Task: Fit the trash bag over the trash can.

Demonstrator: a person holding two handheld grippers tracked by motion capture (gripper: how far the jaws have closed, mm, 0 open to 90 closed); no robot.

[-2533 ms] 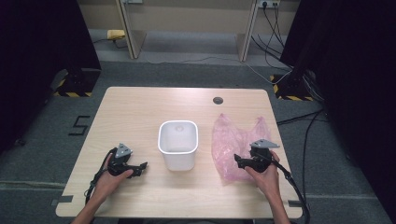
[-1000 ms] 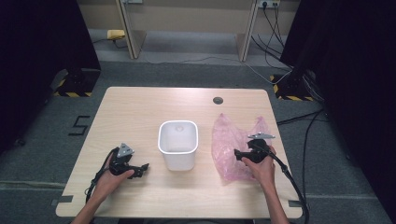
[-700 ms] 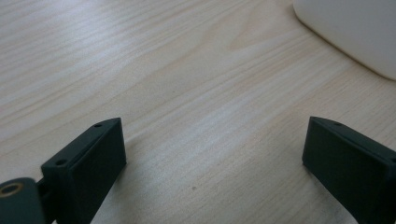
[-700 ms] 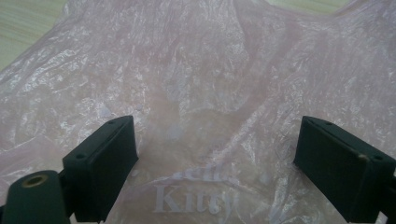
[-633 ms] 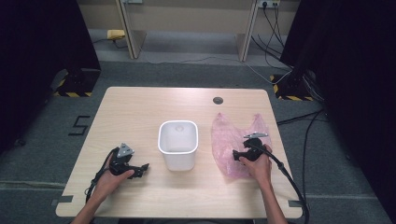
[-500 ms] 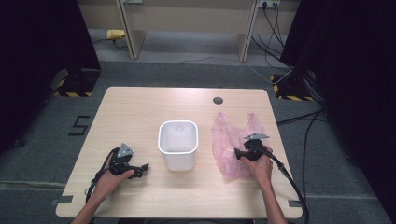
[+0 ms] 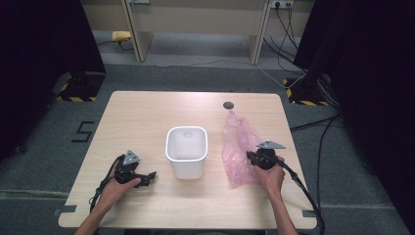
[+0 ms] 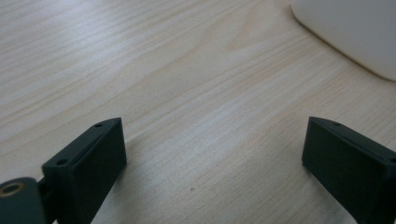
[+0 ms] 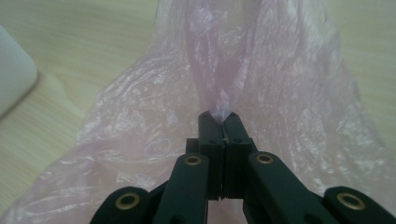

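High view, from the left: the left hand-held gripper (image 7: 147, 178) rests low on the counter (image 7: 147, 117), jaws spread wide with nothing between them, pointing toward the white bin (image 7: 186, 151) just to its right; the forearm comes in from the bottom edge. The bin stands upright mid-counter with no liner in it. Right of it, close by, the pink plastic bag (image 7: 237, 147) lies spread flat on the counter. The right hand-held gripper (image 7: 250, 156) has its jaws pinched tight on a fold of that bag near the middle, hand behind it, wrist low. I judge the work barely begun: bag grasped, but not lifted, opened or fitted into the bin.
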